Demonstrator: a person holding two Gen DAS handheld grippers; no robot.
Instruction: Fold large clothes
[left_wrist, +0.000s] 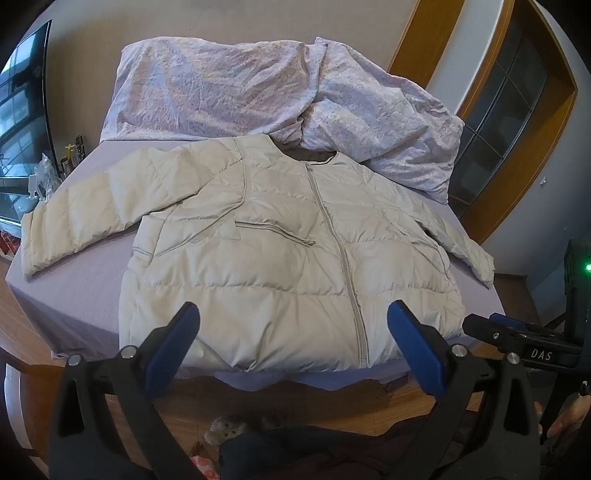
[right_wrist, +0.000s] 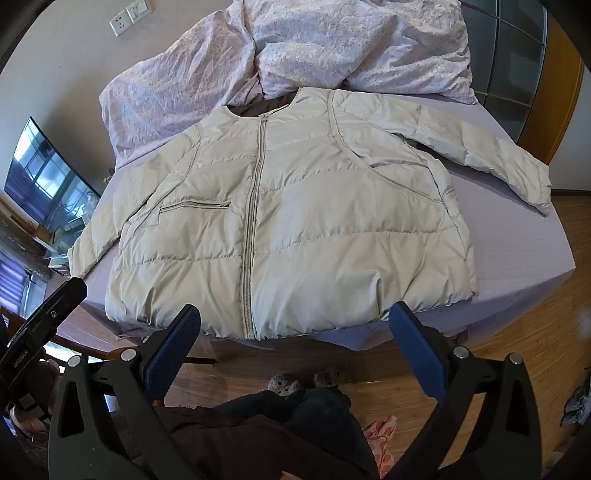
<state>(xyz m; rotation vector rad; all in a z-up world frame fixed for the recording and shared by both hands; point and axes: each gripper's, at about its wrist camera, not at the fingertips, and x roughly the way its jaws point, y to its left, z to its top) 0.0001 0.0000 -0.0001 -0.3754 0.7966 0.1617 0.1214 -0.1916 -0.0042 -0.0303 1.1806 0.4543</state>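
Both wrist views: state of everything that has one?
jacket: spread flat on the bed, zipped, sleeves out, unfolded
chest pocket: zipped shut
duvet: crumpled behind the jacket
left gripper: open, empty
right gripper: open, empty

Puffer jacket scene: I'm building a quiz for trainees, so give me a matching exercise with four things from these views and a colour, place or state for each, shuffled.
Things:
1. puffer jacket
2. duvet
3. left gripper
4. television

Descriptions:
A. crumpled at the far end of the bed
B. stands off the bed's left side, in the right wrist view
C. laid flat, zipped, both sleeves spread out
D. blue pads, jaws wide open with nothing between them

Pairs: 1-C, 2-A, 3-D, 4-B
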